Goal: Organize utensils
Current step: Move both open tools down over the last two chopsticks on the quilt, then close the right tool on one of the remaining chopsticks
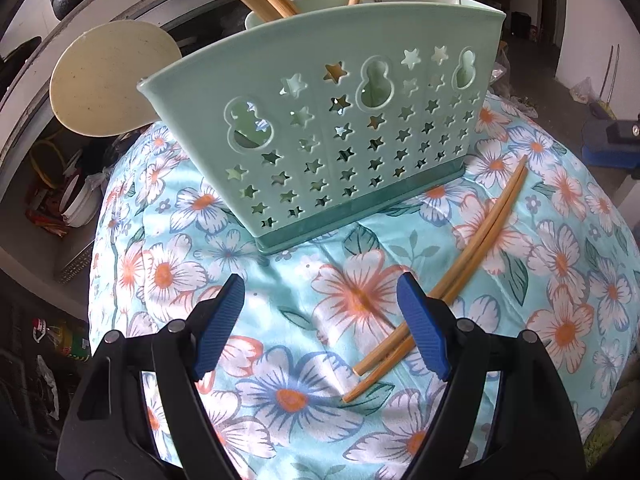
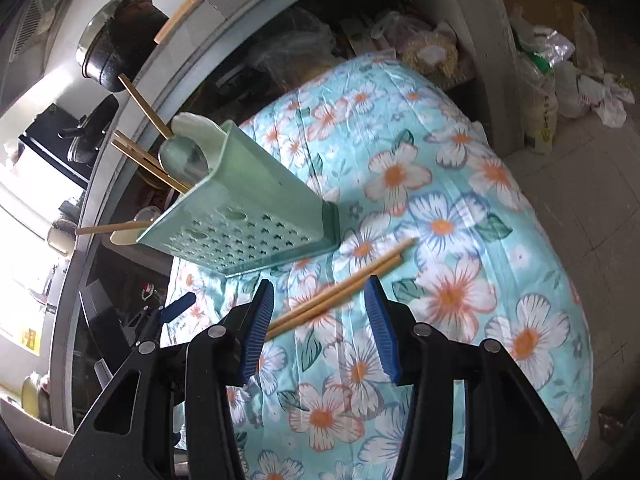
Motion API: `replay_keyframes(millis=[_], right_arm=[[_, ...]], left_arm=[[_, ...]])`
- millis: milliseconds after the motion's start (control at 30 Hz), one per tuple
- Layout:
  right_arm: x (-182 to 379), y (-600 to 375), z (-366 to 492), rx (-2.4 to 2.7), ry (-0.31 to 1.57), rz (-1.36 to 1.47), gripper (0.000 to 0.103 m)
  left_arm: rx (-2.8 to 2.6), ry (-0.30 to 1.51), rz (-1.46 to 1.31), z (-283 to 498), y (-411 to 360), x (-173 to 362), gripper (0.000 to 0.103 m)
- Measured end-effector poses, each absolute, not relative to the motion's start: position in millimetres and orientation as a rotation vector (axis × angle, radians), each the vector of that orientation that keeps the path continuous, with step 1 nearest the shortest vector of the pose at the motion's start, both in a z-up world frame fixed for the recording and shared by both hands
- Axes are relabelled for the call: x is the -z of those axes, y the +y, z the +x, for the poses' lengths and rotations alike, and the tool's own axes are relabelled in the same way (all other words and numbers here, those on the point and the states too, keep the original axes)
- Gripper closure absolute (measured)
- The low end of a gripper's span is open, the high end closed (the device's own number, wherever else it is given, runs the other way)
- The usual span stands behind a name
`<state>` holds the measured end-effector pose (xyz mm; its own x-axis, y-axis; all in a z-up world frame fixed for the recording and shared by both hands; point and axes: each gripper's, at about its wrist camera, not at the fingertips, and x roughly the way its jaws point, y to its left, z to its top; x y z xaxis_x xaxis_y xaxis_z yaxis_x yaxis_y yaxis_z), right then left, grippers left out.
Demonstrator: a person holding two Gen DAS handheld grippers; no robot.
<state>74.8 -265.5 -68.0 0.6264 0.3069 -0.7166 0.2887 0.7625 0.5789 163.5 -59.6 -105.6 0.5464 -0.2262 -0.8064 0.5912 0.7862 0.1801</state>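
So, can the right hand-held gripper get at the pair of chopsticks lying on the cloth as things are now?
Probably yes. The right hand-held gripper stands open right above the chopsticks, which lie free on the flowered cloth; nothing covers them. The green utensil holder stands beside them, apart.

Two loose chopsticks (image 1: pixel 452 276), one green utensil holder (image 1: pixel 328 128), one floral cloth (image 1: pixel 280 360).

Both wrist cameras look steeply down, close over the floral turquoise tablecloth (image 1: pixel 280 280), sharing the mint-green perforated plastic utensil holder (image 2: pixel 248 216).
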Motion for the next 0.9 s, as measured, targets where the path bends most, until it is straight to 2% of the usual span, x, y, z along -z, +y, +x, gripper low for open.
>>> replay_keyframes(millis=[333,900], right_arm=[[109.4,-259.3,82.5,-0.037,1.017,0.864,0.056],[144.8,-258.7,101.0,-0.062,0.986,1.020,0.058]], left_arm=[[0.526,0.872,0.453,171.0,-62.7,115.9,0.028],[0.577,0.887,0.414,187.5,-40.5,124.9,0.028]])
